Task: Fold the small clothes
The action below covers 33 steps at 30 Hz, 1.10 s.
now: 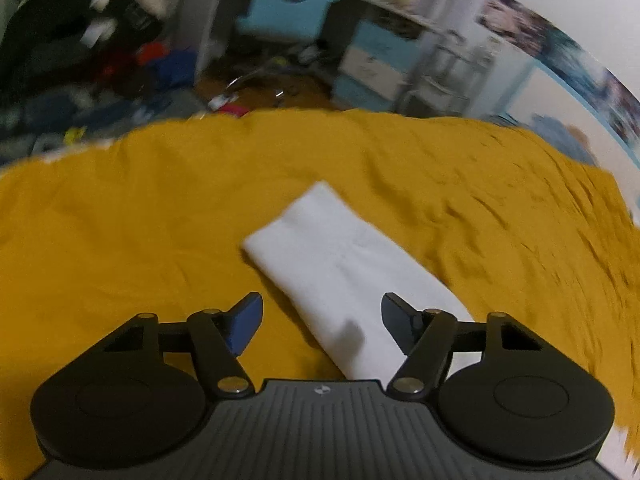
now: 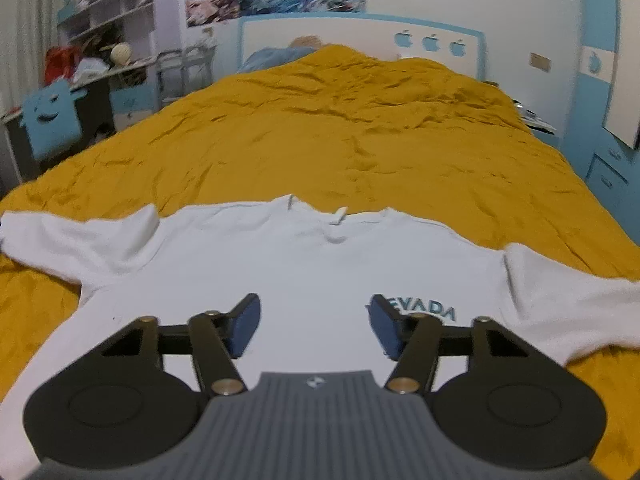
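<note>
Left wrist view: the left gripper, jaws spread apart and empty, hovered over one sleeve of the white long-sleeved cotton shirt, which lay flat on the wrinkled mustard-yellow bedspread. Right wrist view: shirt spread out face up, sleeves out to both sides; the right gripper, jaws likewise apart, empty, hung above its chest beside the blue "NEVADA" lettering.
</note>
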Motion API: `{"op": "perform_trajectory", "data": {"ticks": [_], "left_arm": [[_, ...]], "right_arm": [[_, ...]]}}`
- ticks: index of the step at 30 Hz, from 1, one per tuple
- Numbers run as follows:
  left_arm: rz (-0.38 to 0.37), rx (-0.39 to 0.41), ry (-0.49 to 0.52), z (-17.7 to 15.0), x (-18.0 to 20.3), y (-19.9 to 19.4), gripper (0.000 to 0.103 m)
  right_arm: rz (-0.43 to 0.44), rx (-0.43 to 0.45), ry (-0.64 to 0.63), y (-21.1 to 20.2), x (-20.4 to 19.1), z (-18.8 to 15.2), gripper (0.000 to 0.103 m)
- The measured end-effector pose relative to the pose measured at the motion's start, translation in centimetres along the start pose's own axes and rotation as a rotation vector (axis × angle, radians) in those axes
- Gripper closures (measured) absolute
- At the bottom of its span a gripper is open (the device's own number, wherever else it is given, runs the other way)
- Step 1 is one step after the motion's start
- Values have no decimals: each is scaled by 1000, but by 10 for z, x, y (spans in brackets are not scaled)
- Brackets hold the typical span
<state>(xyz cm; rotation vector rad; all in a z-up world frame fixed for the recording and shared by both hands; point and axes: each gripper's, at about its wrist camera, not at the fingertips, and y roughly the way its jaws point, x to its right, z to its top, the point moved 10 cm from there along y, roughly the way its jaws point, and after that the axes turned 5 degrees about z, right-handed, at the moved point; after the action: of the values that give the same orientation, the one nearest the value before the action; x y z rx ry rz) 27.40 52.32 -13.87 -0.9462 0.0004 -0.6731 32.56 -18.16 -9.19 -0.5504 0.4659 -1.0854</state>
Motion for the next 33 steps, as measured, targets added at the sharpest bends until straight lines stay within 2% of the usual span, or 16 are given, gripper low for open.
{"op": "perform_trajectory", "data": {"ticks": [3, 5, 7, 8, 10, 13, 15, 17, 19, 22, 24, 28, 31, 33], "left_arm": [[-8, -18, -102, 4, -16, 17, 44], [-45, 4, -145, 8, -20, 16, 61], [-96, 26, -160, 12, -18, 10, 90], [-123, 41, -153, 14, -16, 4, 95], [-144, 89, -114, 23, -6, -9, 95], [-183, 186, 27, 31, 36, -56, 96], [-239, 254, 135, 35, 76, -94, 96], [-301, 308, 227, 33, 118, -138, 96], [-362, 353, 321, 26, 165, -181, 96], [-439, 410, 457, 6, 238, -242, 96], [-498, 405, 515, -17, 282, -269, 96], [-649, 373, 613, -77, 357, -314, 96], [-745, 316, 710, -151, 406, -327, 96], [-793, 226, 736, -197, 423, -320, 96]], "right_arm": [[16, -16, -19, 9, -10, 0, 49], [18, -32, -23, 13, -14, -2, 49], [17, -52, -31, 15, -15, -6, 49], [17, -61, -35, 16, -15, -9, 49], [23, -69, -31, 16, -14, -12, 49], [19, -68, -26, 13, -7, -12, 52], [12, -64, -26, 10, -2, -10, 58], [11, -85, -26, 9, 7, -12, 58], [24, -120, -24, 10, 15, -17, 63], [29, -111, -37, 2, 27, -14, 76], [43, -92, -33, -5, 36, -10, 85], [85, -78, -47, -20, 50, -6, 92], [62, -57, -46, -30, 65, -4, 92], [23, -41, -22, -36, 80, -4, 92]]}}
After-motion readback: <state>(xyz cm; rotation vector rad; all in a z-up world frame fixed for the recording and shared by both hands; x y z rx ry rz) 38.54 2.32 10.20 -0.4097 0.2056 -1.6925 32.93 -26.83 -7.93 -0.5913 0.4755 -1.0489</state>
